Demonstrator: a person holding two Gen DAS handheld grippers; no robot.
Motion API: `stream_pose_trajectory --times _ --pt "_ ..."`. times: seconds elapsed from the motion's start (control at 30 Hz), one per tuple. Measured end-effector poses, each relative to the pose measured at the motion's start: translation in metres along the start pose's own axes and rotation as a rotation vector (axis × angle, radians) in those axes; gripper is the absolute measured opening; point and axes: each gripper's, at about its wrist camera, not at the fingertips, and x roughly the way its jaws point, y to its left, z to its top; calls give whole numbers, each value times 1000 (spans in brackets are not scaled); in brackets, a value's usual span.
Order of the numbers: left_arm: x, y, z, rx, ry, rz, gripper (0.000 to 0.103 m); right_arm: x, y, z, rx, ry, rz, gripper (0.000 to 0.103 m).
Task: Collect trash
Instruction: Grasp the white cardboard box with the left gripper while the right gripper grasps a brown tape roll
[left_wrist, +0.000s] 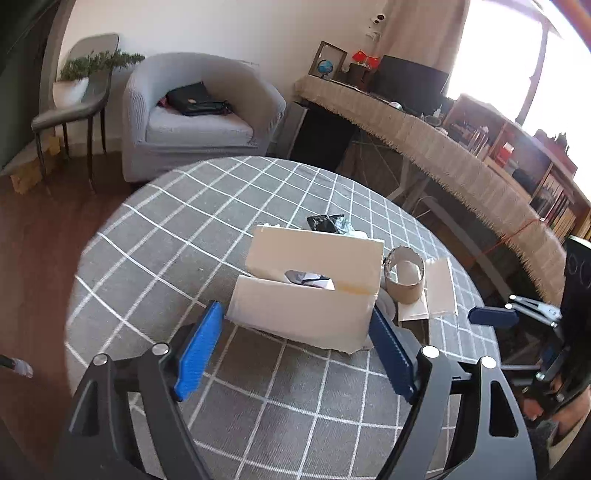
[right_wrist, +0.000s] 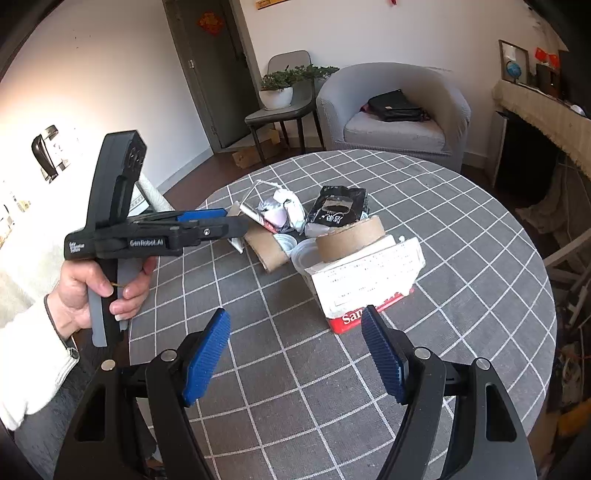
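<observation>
Trash heaped near the middle of the round checked worktop (right_wrist: 424, 369), both grippers empty.

White box (left_wrist: 306, 310) lies with its long axis across the left wrist view, its open top facing up with crumpled scraps inside; left gripper (left_wrist: 295, 339) has its jaws spread wide on either side of the box's near wall, whether they touch it I cannot tell. In the right wrist view a cardboard tape roll (right_wrist: 351, 236) rests flat, hole upward, on a white-and-red carton (right_wrist: 369, 284) whose long axis slants from near left to far right; a black packet (right_wrist: 340, 210) and crumpled wrappers (right_wrist: 280, 210) lie behind. Right gripper (right_wrist: 295, 347) hovers short of the carton, jaws wide apart, holding nothing.
</observation>
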Motion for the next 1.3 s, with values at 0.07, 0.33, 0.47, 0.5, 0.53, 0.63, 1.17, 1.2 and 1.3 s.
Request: stream_pose_trajectory --times 0.07,0.33,0.47,0.5,0.53,0.63,1.17,1.2,1.3 --pt "4 2 0 -1 5 -9 82 1 -1 -1 1 3 -1 74" --pt "-5 1 1 6 -19 -15 78 1 -1 0 5 7 -5 74" --pt "-18 -2 2 13 -42 -14 78 2 5 3 -10 5 -3 74" --pt "-22 -3 2 14 -48 -14 78 2 6 3 -12 4 -2 74" --pt "-26 -4 3 16 -53 -12 78 2 8 4 -17 3 -1 74" --pt "-37 -6 0 30 -62 3 78 3 14 8 -35 -4 1 74" --pt "-95 7 -18 42 -89 93 78 52 46 34 -182 26 -43 55" --pt "-97 9 -19 40 -89 96 78 56 46 36 -180 29 -46 53" --pt "-105 17 -21 36 -91 101 78 65 49 41 -190 33 -71 51"
